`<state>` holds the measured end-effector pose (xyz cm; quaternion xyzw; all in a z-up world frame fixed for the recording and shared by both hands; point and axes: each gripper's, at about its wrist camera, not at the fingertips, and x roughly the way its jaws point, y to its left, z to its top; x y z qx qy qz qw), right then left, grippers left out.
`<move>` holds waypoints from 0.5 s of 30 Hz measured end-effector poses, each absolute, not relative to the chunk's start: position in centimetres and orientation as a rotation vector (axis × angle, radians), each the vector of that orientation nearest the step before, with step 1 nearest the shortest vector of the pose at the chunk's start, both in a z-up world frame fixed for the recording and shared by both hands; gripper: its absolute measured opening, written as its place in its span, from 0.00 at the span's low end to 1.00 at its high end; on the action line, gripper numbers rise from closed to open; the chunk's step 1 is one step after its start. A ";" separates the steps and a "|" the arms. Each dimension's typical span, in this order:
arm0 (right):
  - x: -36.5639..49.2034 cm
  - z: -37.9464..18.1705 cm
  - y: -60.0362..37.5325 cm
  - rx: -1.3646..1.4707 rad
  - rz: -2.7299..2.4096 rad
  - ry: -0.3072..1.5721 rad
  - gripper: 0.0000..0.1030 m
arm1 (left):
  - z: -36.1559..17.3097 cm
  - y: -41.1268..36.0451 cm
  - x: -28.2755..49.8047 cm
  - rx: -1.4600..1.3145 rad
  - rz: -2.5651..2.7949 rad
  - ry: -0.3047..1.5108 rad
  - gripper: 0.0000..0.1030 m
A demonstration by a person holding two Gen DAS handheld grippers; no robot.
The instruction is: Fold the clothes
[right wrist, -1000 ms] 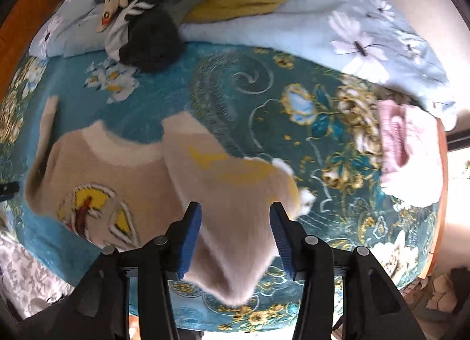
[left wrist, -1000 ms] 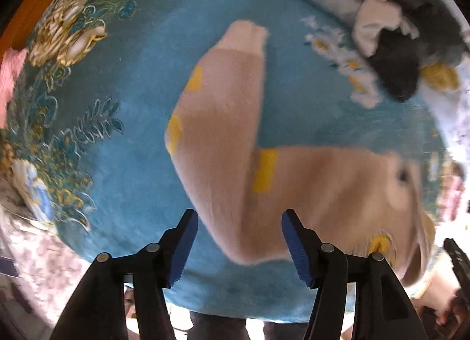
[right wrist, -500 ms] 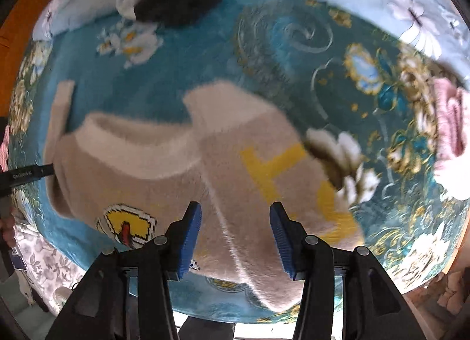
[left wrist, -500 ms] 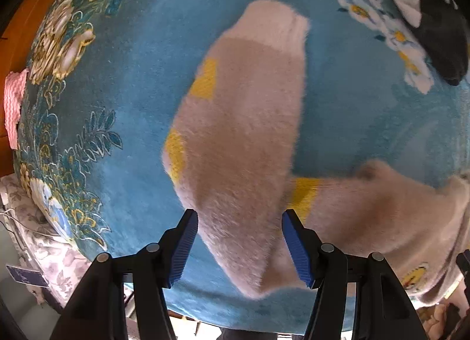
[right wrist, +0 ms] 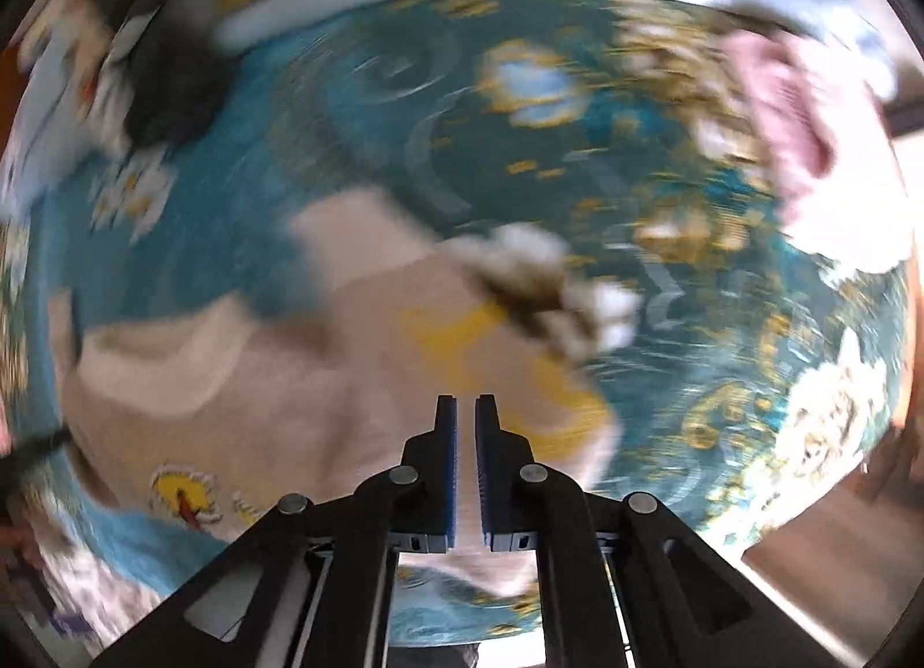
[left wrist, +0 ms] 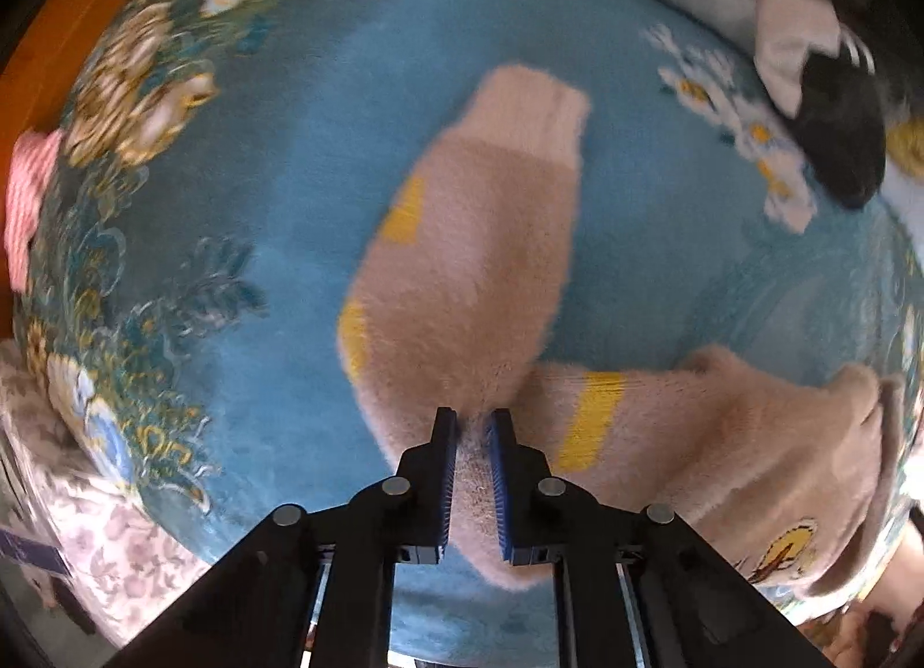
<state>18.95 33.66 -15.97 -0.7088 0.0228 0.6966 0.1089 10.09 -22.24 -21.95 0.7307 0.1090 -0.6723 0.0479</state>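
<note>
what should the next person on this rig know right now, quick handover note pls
Left gripper: jaws just closed, pinching the beige sweater at the bend of its sleeve.
Right gripper: jaws just closed over the sweater's other sleeve; the view is blurred, so a grip on fabric is likely, not certain.
Sweater lies spread on the teal floral blanket, sleeves out. A pile of unfolded clothes sits at the far edge; a pink garment lies apart.
Done: both sleeves reached.
Left: fold the sleeves in, fold the body, then the pile.
</note>
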 end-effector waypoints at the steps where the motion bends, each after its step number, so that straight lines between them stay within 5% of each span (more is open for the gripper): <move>1: 19.3 -15.2 35.6 -2.046 2.039 0.098 0.06 | -21.6 -23.1 10.4 2.206 -2.047 0.361 0.12; 11: 22.9 -13.4 41.8 -1.962 1.997 0.334 0.06 | -22.9 -33.5 15.9 2.011 -1.710 0.726 0.13; 15: 21.5 -13.9 37.7 -2.016 2.138 0.324 0.06 | -18.8 -32.8 14.4 1.974 -1.890 0.665 0.13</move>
